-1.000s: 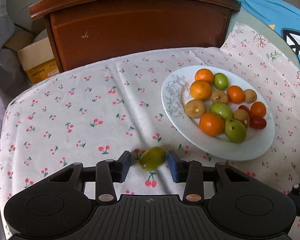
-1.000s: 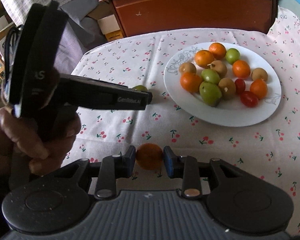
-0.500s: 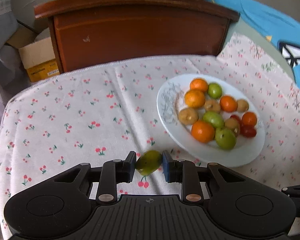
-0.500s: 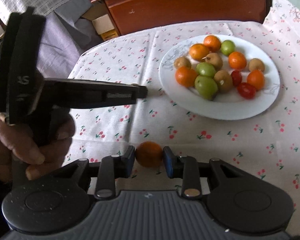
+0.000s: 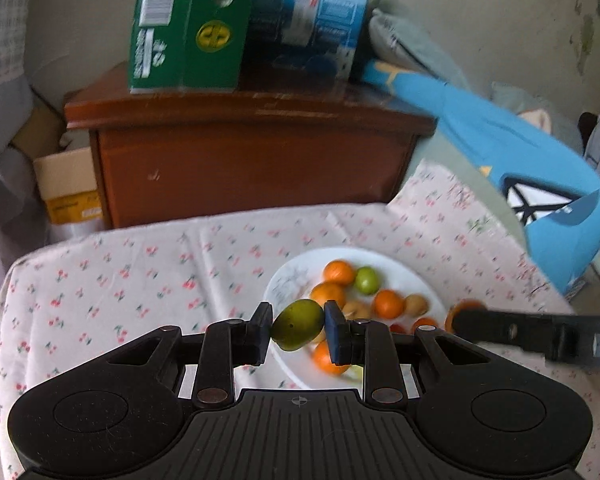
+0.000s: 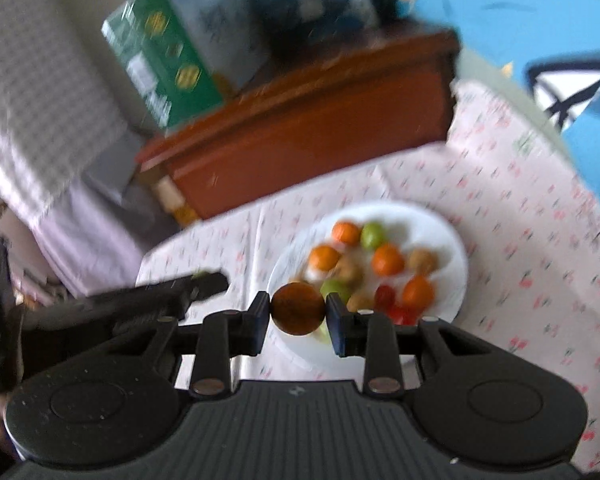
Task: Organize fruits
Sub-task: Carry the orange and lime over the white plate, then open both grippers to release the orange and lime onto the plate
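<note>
My left gripper pinches a green fruit, lifted clear of the cloth. My right gripper clamps an orange fruit. Both hang near the white plate, already heaped with fruit; these two remain to set down.

You have a green fruit, oval and smooth, pinched in the air. Your orange, round and shadowed, is pinched too. The white plate on the cloth carries orange, green, tan and red fruits.
</note>
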